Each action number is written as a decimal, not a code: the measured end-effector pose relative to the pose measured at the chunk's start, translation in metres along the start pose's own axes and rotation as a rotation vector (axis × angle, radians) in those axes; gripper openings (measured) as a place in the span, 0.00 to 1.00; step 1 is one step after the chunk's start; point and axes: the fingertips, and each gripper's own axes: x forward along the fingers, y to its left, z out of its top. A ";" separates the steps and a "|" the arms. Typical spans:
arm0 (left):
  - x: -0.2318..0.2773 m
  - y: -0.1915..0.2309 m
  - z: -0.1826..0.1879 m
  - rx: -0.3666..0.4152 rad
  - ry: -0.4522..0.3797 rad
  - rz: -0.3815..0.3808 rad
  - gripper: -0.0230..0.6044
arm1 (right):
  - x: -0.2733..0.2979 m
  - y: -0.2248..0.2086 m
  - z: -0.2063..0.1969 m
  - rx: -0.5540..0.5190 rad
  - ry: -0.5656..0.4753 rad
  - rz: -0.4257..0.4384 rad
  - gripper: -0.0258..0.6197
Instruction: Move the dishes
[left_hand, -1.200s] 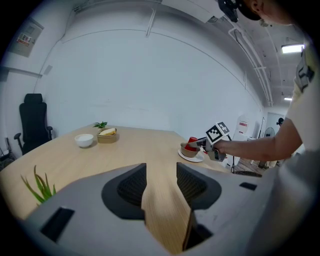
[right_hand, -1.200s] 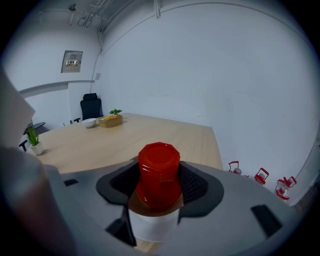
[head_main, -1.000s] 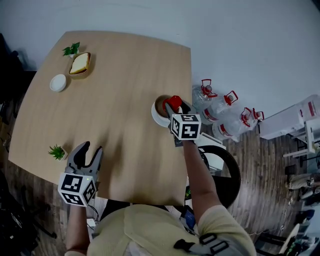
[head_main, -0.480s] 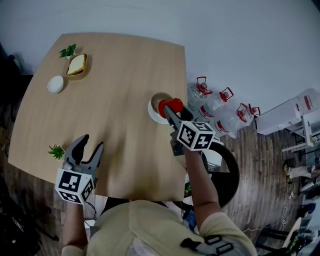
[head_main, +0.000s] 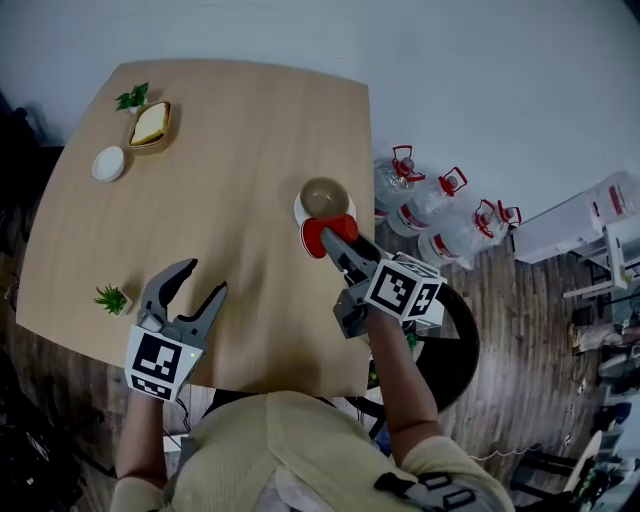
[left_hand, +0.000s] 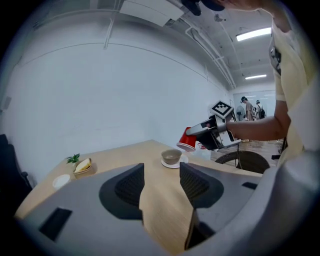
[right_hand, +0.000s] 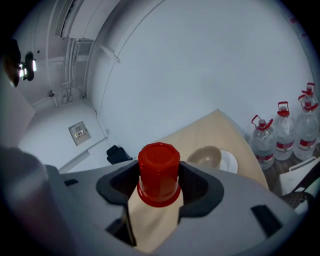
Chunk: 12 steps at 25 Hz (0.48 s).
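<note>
Wooden counter (head_main: 240, 150) is filling most of the head view, with grey floor (head_main: 520, 320) lying off to the right.

Far left: the back plant (head_main: 131, 97) is standing at the far corner and the near plant (head_main: 112, 299) at the near edge. The bread dish (head_main: 150, 125) is sitting just beside the back plant, and the small white dish (head_main: 108, 163) is sitting near it.

Left gripper (head_main: 203, 280) is hovering over the near edge. Its fingers have just been opening and are standing wide apart, with nothing but bare counter between them.

Centre right: the bowl (head_main: 324, 198) is resting on its saucer (head_main: 300, 212) near the right edge.

Right gripper (head_main: 338, 243) is carrying the red cup (head_main: 322, 236), fingers clamped on its sides. The cup is tilted, clear of the counter and just beside the bowl.

Far right: water bottles (head_main: 440, 210) are standing on the floor.

Progress, as a judgement: early. Only the cup is being lifted; the bowl, saucer, bread dish and white dish are sitting untouched. No destination is evident.

Count: two plants, one bread dish, one white dish, one bowl, one saucer, one cup, three bottles showing.
</note>
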 end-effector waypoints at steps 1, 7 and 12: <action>0.002 -0.003 0.003 0.024 0.006 -0.007 0.38 | 0.000 0.003 -0.002 0.019 0.004 0.014 0.44; 0.010 -0.011 0.000 0.248 0.074 -0.002 0.38 | 0.003 0.014 -0.017 0.099 0.034 0.074 0.44; 0.015 -0.013 -0.001 0.347 0.110 -0.005 0.38 | 0.005 0.034 -0.027 0.201 0.062 0.151 0.44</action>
